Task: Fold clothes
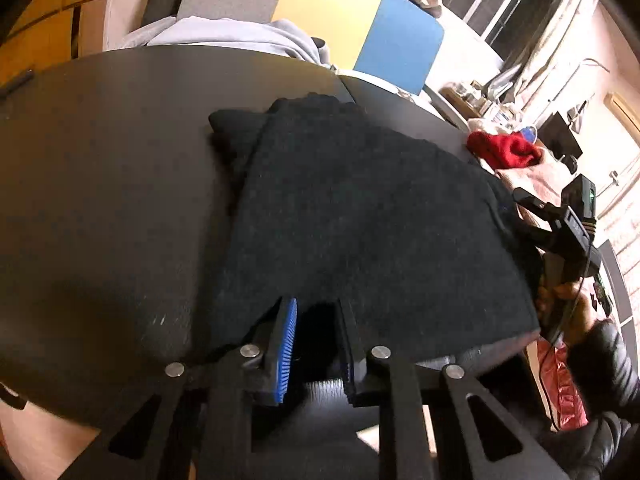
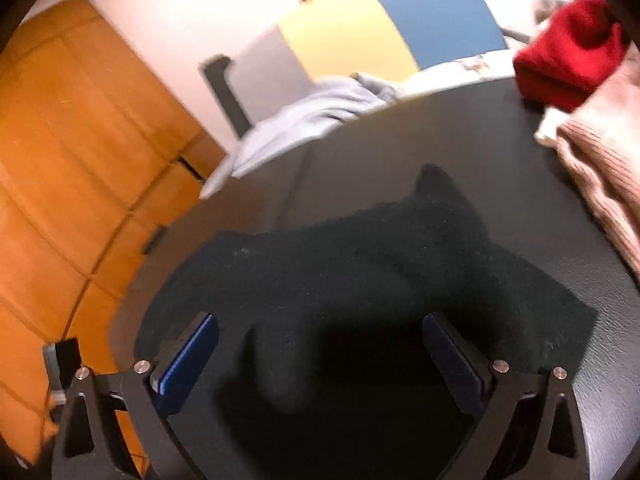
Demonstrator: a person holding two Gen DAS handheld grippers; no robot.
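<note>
A black knit garment (image 1: pixel 360 208) lies folded on the dark round table (image 1: pixel 100 160), with a sleeve or flap sticking out at its far left. My left gripper (image 1: pixel 316 304) sits at the garment's near hem, its blue pads (image 1: pixel 288 340) a narrow gap apart, and I see no fabric pinched between them. In the right wrist view the same garment (image 2: pixel 360 264) spreads under my right gripper (image 2: pixel 320 320), which is wide open and holds nothing. The right gripper's body (image 1: pixel 572 228) also shows at the garment's right edge, held by a hand in a black sleeve (image 1: pixel 600 364).
A red garment (image 2: pixel 568 52) and a pink ribbed knit (image 2: pixel 600 168) lie at the table's right side. A pale grey-blue garment (image 2: pixel 312 116) hangs over the far edge, before a grey, yellow and blue panel (image 1: pixel 332 12). Orange wooden cabinets (image 2: pixel 80 140) stand to the left.
</note>
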